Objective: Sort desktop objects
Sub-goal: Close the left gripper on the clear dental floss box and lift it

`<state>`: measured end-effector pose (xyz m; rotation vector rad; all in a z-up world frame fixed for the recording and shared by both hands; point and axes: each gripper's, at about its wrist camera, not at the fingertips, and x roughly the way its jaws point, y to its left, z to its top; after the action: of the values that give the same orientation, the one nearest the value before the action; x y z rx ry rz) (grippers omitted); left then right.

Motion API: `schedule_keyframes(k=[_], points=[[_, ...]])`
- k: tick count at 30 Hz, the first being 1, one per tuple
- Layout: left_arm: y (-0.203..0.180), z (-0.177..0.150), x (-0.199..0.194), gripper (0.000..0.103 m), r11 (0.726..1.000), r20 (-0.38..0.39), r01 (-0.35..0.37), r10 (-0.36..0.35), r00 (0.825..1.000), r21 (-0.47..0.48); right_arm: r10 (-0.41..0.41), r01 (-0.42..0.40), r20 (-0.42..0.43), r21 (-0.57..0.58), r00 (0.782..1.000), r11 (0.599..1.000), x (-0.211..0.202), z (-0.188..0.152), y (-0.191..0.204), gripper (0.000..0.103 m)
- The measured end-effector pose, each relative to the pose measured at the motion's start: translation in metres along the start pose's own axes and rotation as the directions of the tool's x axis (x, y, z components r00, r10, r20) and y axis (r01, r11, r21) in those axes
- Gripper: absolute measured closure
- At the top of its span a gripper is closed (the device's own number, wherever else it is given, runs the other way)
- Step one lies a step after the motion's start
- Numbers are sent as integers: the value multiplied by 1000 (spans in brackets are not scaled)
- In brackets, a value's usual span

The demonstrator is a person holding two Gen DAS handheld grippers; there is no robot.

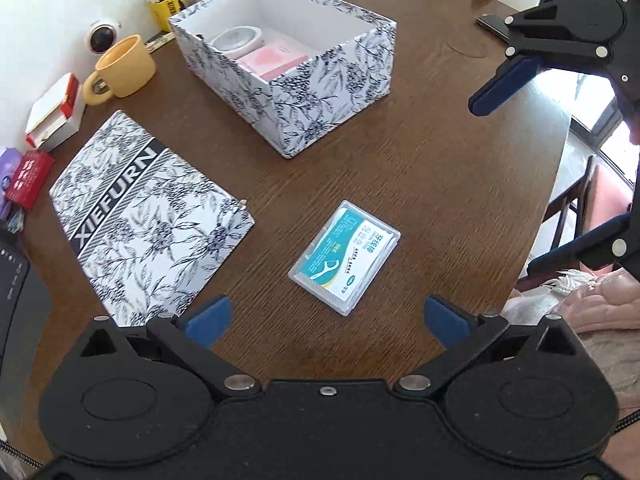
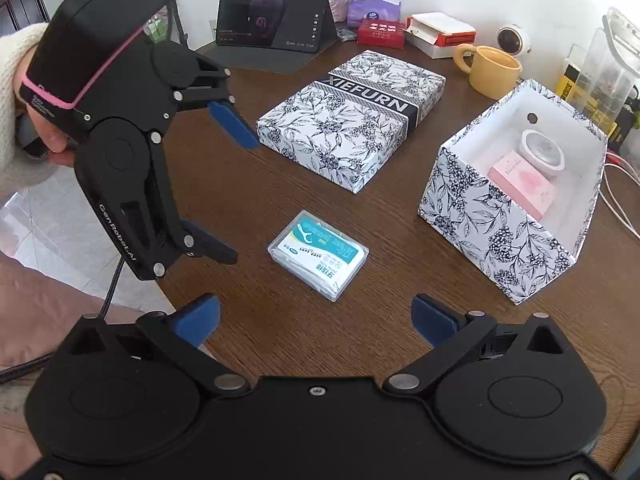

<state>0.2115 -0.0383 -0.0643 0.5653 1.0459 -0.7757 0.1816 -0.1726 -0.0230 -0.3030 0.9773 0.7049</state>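
Note:
A clear plastic case of dental floss picks (image 1: 345,257) (image 2: 319,254) with a teal label lies flat on the brown wooden table. My left gripper (image 1: 326,318) hovers open just short of it, nothing between its blue pads. My right gripper (image 2: 316,316) is open too, just before the case from the other side. Beyond stands an open floral box (image 1: 340,68) (image 2: 480,216) holding a pink carton (image 1: 276,58) (image 2: 524,186) and a white round jar (image 1: 237,39) (image 2: 543,151). The box's floral lid (image 1: 140,216) (image 2: 352,116) lies flat beside it.
A yellow mug (image 1: 122,68) (image 2: 494,70), a white and red carton (image 1: 54,114) (image 2: 440,34), a red pack (image 1: 29,178) (image 2: 380,32) and a small white camera (image 1: 102,36) (image 2: 512,40) line the wall. A tablet (image 2: 272,12) stands at the back. The table edge (image 1: 548,184) runs near the grippers.

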Motion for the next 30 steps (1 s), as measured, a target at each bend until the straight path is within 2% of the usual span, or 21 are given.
schedule_keyframes(k=[7,9,10,14,18,20,21,30], points=[[-6,8,42,6,985,-24,107,-104,994,138,-13,14,-20,13,1000,1000,11,-9,7,0],[-10,12,54,14,977,-34,108,-104,994,183,-26,26,-22,5,999,1000,12,-12,9,0],[-11,13,60,15,975,-40,100,-94,995,197,-26,26,-23,7,999,1000,12,-13,9,0],[-9,21,72,21,970,-35,105,-100,994,217,-21,22,-34,22,999,1000,10,-20,4,0],[-7,23,83,26,963,-70,109,-95,993,247,-18,20,-46,51,999,999,10,-26,-4,0],[-5,24,87,39,963,-88,113,-94,992,244,-16,19,-47,62,999,998,11,-28,-9,0],[-4,24,88,41,965,-93,117,-98,991,233,-12,16,-47,67,999,998,11,-28,-10,0],[-8,20,82,44,970,-74,93,-79,994,223,19,-15,-45,101,999,995,17,-29,-21,0]])
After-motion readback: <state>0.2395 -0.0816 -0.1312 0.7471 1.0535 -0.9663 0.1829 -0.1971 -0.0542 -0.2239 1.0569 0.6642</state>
